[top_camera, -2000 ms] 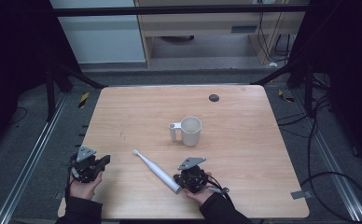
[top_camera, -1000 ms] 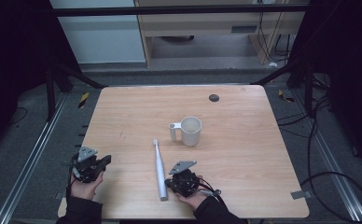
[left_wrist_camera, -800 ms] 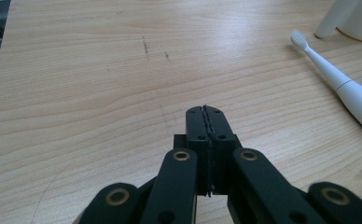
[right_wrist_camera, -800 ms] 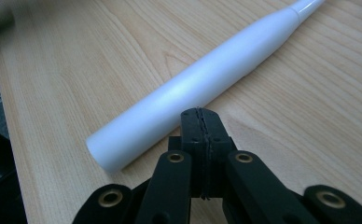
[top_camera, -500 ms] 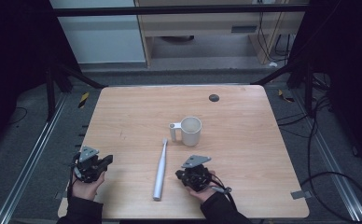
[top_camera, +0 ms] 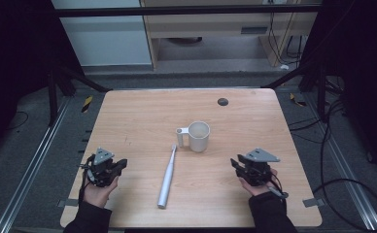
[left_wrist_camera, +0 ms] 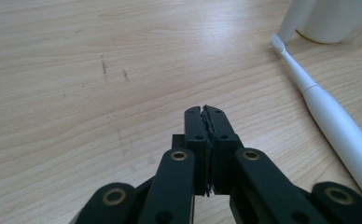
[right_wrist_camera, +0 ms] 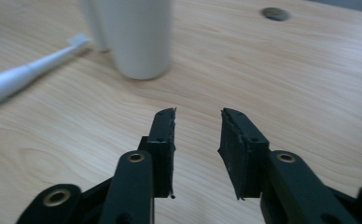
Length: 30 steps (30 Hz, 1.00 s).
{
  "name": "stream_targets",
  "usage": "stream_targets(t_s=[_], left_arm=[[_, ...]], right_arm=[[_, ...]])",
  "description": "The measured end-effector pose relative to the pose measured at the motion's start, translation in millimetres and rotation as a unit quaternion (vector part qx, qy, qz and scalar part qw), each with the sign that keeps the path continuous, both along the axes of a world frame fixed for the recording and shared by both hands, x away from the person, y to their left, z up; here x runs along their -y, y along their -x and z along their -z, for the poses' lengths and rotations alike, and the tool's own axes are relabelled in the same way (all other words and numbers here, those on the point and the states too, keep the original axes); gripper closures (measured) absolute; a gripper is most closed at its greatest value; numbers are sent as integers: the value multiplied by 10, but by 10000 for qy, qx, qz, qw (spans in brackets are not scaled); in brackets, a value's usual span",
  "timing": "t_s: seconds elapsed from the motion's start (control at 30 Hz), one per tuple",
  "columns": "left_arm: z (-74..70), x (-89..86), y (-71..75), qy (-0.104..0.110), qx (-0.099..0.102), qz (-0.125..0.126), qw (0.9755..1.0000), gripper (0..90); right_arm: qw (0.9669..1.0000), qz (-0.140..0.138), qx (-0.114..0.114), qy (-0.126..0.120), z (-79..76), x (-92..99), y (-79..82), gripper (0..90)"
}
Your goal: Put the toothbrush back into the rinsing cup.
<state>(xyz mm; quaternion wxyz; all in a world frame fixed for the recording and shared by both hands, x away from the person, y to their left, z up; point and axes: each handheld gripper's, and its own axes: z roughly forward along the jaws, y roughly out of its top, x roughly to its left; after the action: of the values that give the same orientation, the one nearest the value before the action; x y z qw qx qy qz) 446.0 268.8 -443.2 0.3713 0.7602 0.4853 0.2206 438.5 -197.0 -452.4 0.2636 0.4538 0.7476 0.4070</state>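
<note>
A long white electric toothbrush (top_camera: 167, 177) lies flat on the light wooden table (top_camera: 138, 111), its bristle head just beside the handle of a white cylindrical mug (top_camera: 197, 136) standing upright near the middle. The right gripper (top_camera: 241, 166) rests near the table's front right, well apart from the toothbrush; its jaws have just been opening and stand spread with nothing between them. The left gripper (top_camera: 121, 164), held at the front left, has its jaws pressed together, empty.

Toothbrush (left_wrist_camera: 330, 122) handle perhaps cut off below.
</note>
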Motion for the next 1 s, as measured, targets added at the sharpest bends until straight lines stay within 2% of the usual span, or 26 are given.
stream_targets(t_s=[0.27, 0.4, 0.67, 0.77, 1.0], left_arm=[[-41, 150, -33, -64, 18, 251, 9997, 850], [-65, 244, -60, -71, 5, 387, 9992, 820], [-112, 438, -137, -166, -188, 647, 9976, 700], [-124, 514, -170, -61, -268, 725, 9970, 656], [-235, 688, -246, -218, -346, 880, 9953, 571]], right_arm=[[9975, 692, 54, 162, 91, 462, 51, 459], [9963, 847, -7, 177, 156, 586, 38, 410], [9954, 902, -121, 282, 218, 604, -16, 369], [9952, 908, -133, 339, 225, 601, -18, 366], [9948, 936, -185, 363, 243, 611, -26, 351]])
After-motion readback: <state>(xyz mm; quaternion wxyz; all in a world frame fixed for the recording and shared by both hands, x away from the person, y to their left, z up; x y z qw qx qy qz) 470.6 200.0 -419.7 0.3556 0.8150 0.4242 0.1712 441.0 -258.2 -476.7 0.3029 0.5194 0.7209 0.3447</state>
